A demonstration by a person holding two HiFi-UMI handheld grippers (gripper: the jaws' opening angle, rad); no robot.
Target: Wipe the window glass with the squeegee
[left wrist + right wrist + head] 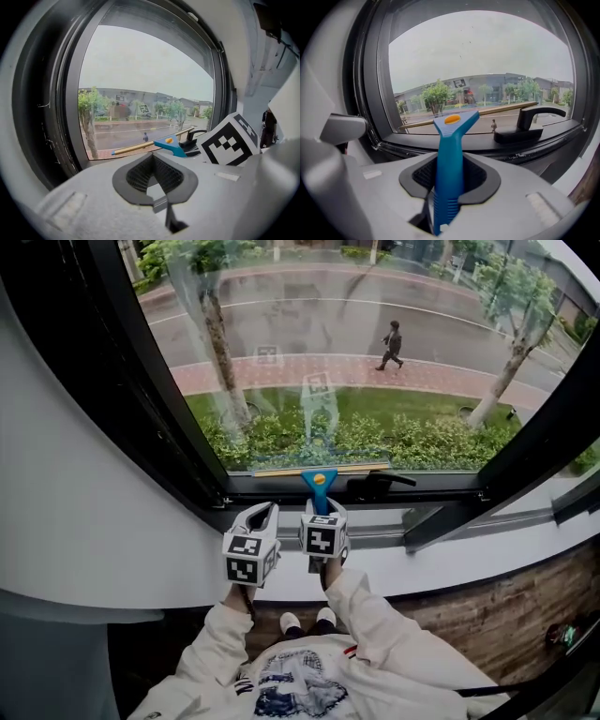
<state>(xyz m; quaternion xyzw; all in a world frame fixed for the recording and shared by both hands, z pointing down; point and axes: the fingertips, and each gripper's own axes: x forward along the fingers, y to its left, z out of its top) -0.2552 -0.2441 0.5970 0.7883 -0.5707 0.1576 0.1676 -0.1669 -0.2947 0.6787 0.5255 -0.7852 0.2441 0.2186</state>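
"Window glass (394, 324) looks out on a street and trees. Where's the squeegee (320, 481)?"
"Blade along the pane's bottom edge, blue handle clamped in the right hand-held gripper (324, 514). Left hand-held gripper (260, 517) sits beside it, closed, empty."

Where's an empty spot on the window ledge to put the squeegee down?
The white ledge is bare on the right, between the dark rail and the wooden edge. The middle is crowded: the left gripper, the right gripper holding the squeegee, and the window handle bunch there.
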